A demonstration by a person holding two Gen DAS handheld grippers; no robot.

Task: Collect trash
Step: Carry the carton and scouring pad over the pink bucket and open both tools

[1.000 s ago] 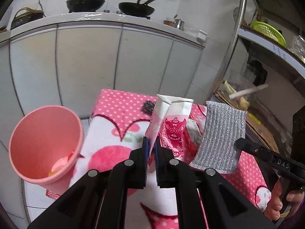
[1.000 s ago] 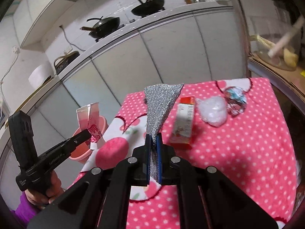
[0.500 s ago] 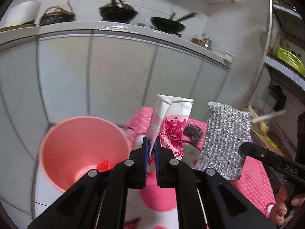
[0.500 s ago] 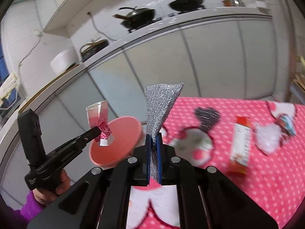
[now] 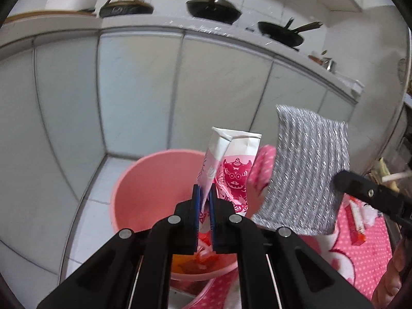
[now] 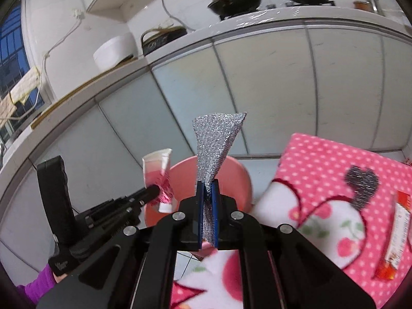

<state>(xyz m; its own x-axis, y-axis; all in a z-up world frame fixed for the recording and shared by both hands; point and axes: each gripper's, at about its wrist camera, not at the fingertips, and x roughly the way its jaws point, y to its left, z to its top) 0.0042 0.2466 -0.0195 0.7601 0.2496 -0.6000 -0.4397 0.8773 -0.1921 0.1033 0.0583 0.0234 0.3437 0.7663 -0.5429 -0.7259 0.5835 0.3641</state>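
Both hand-held grippers were clamped on trash. Left hand-held gripper (image 5: 204, 200) had its jaws pinched narrow on the lower edge of a pink-and-white carton (image 5: 229, 170), which stood up from the pads over the open mouth of the pink bin (image 5: 144, 188). Gripped low like that, the flattened carton kept clear of the lens and, by my reading, would fall straight in once the jaws parted. Right hand-held gripper (image 6: 207, 206) was likewise squeezed tight on the bottom of a silver scouring pad (image 6: 216, 141); the soft pad was crushed between the pads and fanned out above them. In the right wrist view it sat in line with the bin's rim (image 6: 242, 177), just beside the carton (image 6: 158, 177), so both pieces appeared staged for one drop.

Some orange and red scraps (image 5: 198, 262) already lay at the bottom of the bin, which stood on the tiled floor (image 5: 103, 180) just beside the counter (image 6: 334, 159) with its pink dotted cloth. A red-and-white wrapper (image 6: 396, 231) remained on that cloth, so the collecting looked unfinished.

Behind ran pale cabinet doors (image 5: 141, 90) under a worktop holding pans (image 5: 213, 9), well apart from the work. A purple sleeve (image 6: 38, 280) showed behind the left tool.
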